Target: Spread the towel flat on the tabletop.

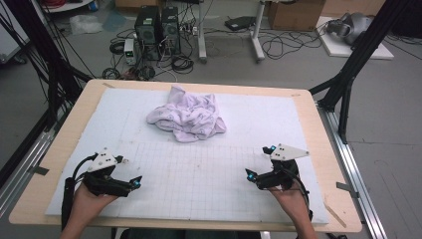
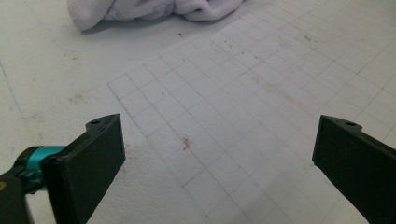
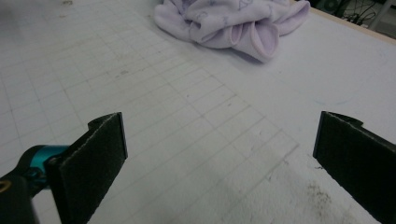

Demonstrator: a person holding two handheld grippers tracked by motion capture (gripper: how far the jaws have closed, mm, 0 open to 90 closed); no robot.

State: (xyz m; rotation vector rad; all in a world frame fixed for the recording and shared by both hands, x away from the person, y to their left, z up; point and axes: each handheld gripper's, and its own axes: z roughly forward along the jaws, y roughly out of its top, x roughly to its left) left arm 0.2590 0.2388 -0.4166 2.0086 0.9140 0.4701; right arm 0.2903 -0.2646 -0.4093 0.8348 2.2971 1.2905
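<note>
Left hand (image 1: 92, 195) coming in from bottom edge, gripping left gripper (image 1: 130, 173) low over near left of table, jaws pointing inward and forward, standing wide apart, holding nothing. Right hand (image 1: 288, 195) coming in from bottom edge, gripping right gripper (image 1: 259, 162) at near right, jaws angling inward, likewise spread wide, gripping nothing. Both forearms lying roughly symmetric.

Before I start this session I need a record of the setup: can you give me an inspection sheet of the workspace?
Surface: white gridded mat on a wooden table, with scuffs and a small orange mark.
Job's things: crumpled lilac garment, far centre of the mat, untouched.
Clutter: nothing seen.
Grippers: left gripper and right gripper both open, near the front edge.
Cables: loose coils on the floor.
Surroundings: computer towers, cardboard box, black frame legs.
</note>
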